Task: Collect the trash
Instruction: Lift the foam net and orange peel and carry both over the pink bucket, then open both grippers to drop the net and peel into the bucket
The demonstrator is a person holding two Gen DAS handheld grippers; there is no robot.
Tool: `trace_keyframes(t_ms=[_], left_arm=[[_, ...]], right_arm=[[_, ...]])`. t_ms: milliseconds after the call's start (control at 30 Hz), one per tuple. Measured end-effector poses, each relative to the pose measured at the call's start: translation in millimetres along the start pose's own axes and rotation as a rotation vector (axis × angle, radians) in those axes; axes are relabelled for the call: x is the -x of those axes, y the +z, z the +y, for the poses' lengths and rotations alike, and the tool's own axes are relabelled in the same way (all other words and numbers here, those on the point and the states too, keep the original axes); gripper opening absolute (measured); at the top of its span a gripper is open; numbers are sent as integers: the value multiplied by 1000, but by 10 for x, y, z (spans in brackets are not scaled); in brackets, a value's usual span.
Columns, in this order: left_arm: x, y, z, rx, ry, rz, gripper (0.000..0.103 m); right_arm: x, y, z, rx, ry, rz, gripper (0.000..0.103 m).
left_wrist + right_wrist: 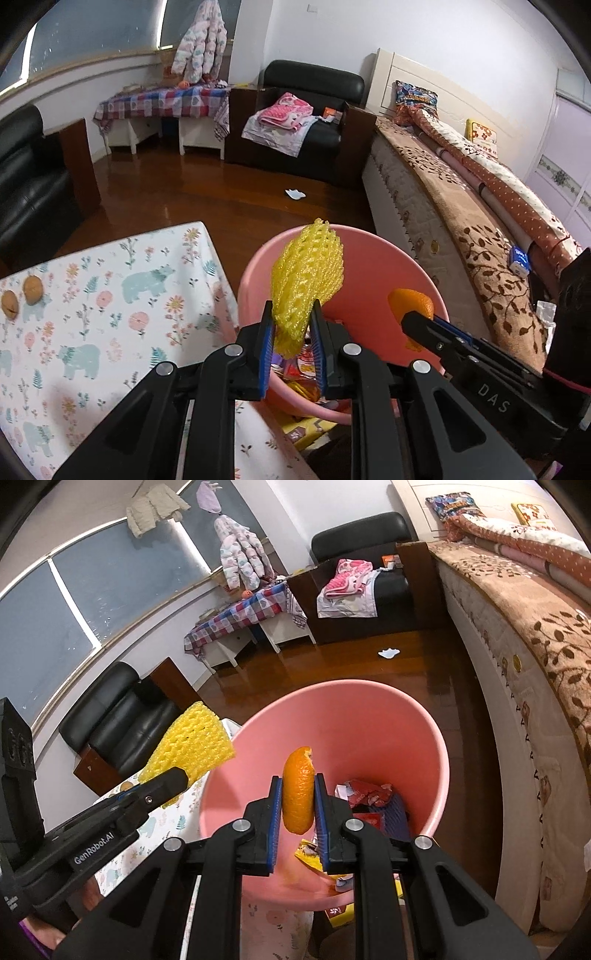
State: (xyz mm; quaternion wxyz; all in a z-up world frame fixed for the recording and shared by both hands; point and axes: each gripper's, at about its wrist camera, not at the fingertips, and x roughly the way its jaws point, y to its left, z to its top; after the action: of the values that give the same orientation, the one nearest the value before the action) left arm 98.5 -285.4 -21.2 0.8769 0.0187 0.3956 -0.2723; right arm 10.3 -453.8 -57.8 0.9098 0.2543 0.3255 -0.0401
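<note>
My left gripper (292, 317) is shut on a yellow foam fruit net (306, 273) and holds it over the near rim of a pink bin (369, 254). My right gripper (298, 788) is shut on a piece of orange peel (298, 790) above the open pink bin (332, 716). The bin holds several wrappers (369, 797). In the left wrist view the right gripper (415, 317) shows at the right with the peel (410, 301). In the right wrist view the left gripper (173, 777) shows at the left with the net (192, 751).
A table with a bear-print cloth (110, 314) stands left of the bin, with two walnuts (22, 295) on it. A bed (461, 221) runs along the right. A white scrap (294, 193) lies on the wooden floor. Black armchairs (303, 118) stand beyond.
</note>
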Motion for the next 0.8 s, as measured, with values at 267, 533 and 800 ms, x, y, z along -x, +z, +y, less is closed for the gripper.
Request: trace_keyframes(t_ms=[267,533,800], left_arm=[[-203,-53,-22,3,-20,59,19],[-305,-101,-57,3,-38,79,36],[-307,-100,-46,7,-46,72,49]], right_arm=[[-125,-1,-111,-25,-22,24,17],[-201,-33,-197,-49,-28,42,17],[-239,-37,-209,-52,-41,43,18]])
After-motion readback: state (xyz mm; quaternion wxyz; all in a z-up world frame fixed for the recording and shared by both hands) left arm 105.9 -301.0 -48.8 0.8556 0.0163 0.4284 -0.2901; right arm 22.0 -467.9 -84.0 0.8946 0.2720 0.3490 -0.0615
